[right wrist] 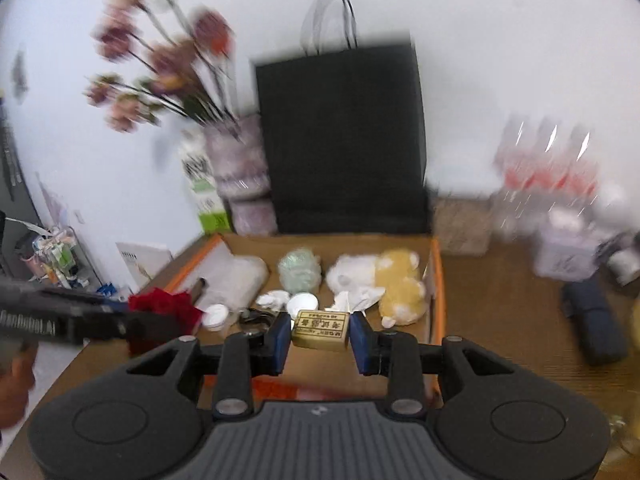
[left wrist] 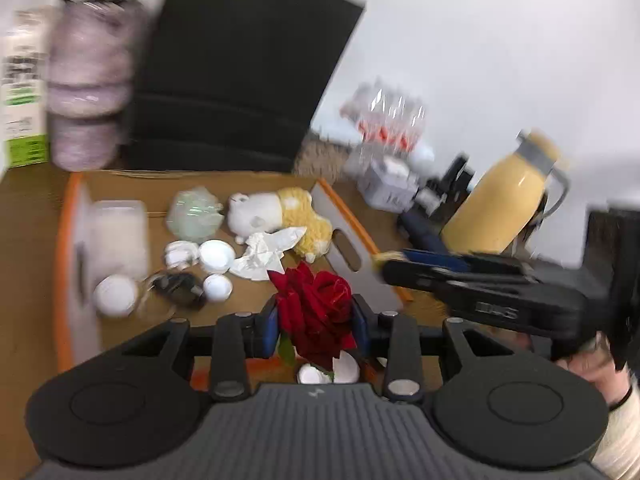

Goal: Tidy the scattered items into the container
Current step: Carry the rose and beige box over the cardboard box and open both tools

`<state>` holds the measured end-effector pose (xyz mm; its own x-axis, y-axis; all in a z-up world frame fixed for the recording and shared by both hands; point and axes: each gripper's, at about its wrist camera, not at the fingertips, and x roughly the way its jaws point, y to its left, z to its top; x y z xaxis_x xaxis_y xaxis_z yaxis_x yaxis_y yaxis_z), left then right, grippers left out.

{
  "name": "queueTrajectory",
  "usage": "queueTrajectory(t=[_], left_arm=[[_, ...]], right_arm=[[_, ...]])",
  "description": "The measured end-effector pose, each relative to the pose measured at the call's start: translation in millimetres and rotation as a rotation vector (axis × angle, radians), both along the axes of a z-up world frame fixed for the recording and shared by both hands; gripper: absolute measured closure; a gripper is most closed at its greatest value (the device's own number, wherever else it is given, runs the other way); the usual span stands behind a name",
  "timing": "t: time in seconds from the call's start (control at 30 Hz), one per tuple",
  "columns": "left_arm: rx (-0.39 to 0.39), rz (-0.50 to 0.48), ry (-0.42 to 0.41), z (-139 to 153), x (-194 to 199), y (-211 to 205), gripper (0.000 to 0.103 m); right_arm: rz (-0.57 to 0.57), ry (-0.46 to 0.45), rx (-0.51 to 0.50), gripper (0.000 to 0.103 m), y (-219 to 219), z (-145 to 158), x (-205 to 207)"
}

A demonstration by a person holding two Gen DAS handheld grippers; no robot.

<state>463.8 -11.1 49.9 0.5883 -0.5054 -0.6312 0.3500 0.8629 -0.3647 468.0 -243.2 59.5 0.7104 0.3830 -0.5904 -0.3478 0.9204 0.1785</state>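
Both views are smeared by motion blur, so the small white pieces in the cardboard box (left wrist: 192,184) are hard to name, and the print on the green-and-white carton (left wrist: 24,80) cannot be read.

The left tongs (left wrist: 316,326) are clenched on a red rose (left wrist: 314,312), held above the box's near edge. The bloom faces up and away from the camera; its stem runs down behind the tongs and is mostly hidden.

The right tongs (right wrist: 320,334) are clenched on a small tan block (right wrist: 320,330), also over the box's near side. Its long axis lies across the pads (right wrist: 280,338), level. The dark characters on its top face are upside down and too blurred to read.

Inside the box lie a white-and-yellow plush toy (right wrist: 380,280) and crumpled tissue (left wrist: 264,252). A black paper bag (right wrist: 340,136) stands behind on the tabletop (right wrist: 500,300), its handles blurred.
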Motion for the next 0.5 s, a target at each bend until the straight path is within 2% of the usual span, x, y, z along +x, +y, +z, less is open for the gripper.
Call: queueTrajectory(t=[0.1, 0.13, 0.23, 0.33, 0.4, 0.43, 0.5], left_arm=[[0.070, 0.017, 0.049, -32, 44, -21, 0.067], [0.075, 0.018, 0.083, -45, 59, -27, 0.066], [0.099, 0.003, 0.104, -68, 82, -39, 0.065], [0.133, 0.040, 0.091, -78, 91, -42, 0.054], [0.142, 0.064, 0.058, -77, 89, -38, 0.038], [0.132, 0.068, 0.042, -75, 87, -34, 0.035], [0.108, 0.070, 0.032, -68, 85, -27, 0.025]], right_arm=[[-0.039, 0.109, -0.051, 0.072, 11, -26, 59], [-0.051, 0.134, -0.073, 0.072, 14, -34, 71], [-0.081, 0.201, -0.139, 0.072, 20, -60, 99], [-0.117, 0.245, -0.169, 0.073, 17, -80, 115], [-0.124, 0.217, -0.175, 0.064, 14, -81, 117], [-0.130, 0.218, -0.171, 0.061, 12, -80, 118], [-0.131, 0.214, -0.133, 0.047, 7, -74, 118]])
